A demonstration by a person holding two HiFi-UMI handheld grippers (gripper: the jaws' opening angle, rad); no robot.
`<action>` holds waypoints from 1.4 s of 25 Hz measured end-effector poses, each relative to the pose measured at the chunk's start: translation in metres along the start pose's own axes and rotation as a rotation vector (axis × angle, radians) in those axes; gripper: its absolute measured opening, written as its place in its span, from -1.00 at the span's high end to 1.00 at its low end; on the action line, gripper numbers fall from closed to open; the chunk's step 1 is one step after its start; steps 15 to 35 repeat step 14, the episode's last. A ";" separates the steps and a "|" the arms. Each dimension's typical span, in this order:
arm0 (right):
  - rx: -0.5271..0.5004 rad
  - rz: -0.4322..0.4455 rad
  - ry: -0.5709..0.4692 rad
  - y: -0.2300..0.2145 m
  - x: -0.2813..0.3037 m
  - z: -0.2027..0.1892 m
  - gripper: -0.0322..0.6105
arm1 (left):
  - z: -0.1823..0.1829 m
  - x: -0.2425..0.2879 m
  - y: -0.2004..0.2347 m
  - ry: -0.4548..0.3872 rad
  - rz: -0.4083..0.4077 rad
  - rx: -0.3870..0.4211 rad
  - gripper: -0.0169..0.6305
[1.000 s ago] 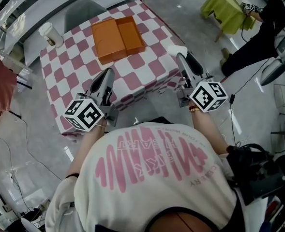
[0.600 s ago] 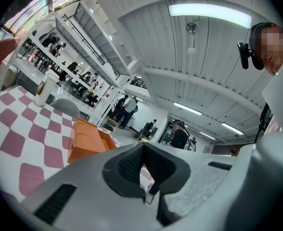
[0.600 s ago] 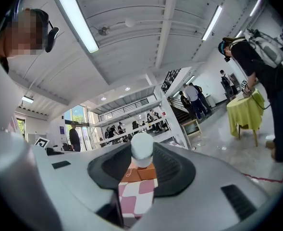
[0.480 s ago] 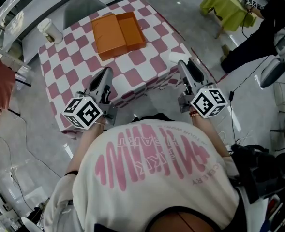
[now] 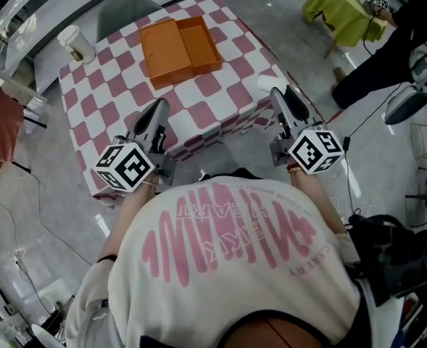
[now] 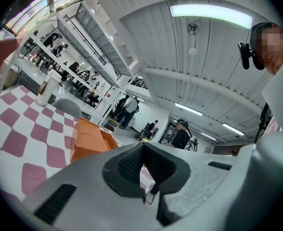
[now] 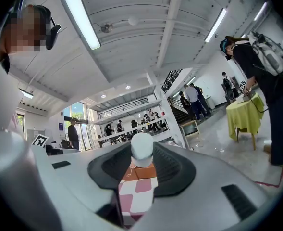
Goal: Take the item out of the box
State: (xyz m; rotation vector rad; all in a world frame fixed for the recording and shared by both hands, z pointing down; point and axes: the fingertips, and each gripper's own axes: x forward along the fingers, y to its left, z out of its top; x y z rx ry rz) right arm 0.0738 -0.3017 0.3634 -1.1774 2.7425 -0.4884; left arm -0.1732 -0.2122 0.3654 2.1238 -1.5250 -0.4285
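An orange box (image 5: 180,46) lies open on the far half of the pink-and-white checked table (image 5: 112,93), its lid folded out to the left. It also shows in the left gripper view (image 6: 86,141). My right gripper (image 5: 275,91) hangs over the table's right front corner, shut on a small white item (image 5: 266,83). In the right gripper view the white item (image 7: 142,150) sits at the jaw tips. My left gripper (image 5: 161,109) is over the table's front edge, jaws together, nothing in them.
A white cup (image 5: 75,47) stands at the table's far left corner. A grey chair (image 5: 126,17) is behind the table. A green-clothed table (image 5: 340,9) and a person in black (image 5: 394,35) are at the far right. Cables run over the floor.
My right gripper, with the white item in it, has drawn a little back and to the right, away from the box. The left gripper has hardly moved.
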 end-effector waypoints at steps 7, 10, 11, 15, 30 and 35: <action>-0.009 -0.007 0.026 0.003 0.001 -0.003 0.47 | -0.002 -0.003 0.002 0.010 0.002 -0.011 0.92; -0.012 -0.009 0.034 0.003 0.001 -0.006 0.47 | -0.003 -0.003 0.004 0.014 0.005 -0.015 0.92; -0.013 -0.010 0.036 0.003 0.002 -0.006 0.47 | -0.004 -0.003 0.004 0.015 0.006 -0.017 0.92; -0.011 -0.014 0.043 0.002 0.005 -0.010 0.47 | -0.006 -0.002 0.007 0.018 0.008 -0.021 0.92; -0.011 -0.014 0.043 0.002 0.005 -0.010 0.47 | -0.006 -0.002 0.007 0.018 0.008 -0.021 0.92; -0.011 -0.014 0.043 0.002 0.005 -0.010 0.47 | -0.006 -0.002 0.007 0.018 0.008 -0.021 0.92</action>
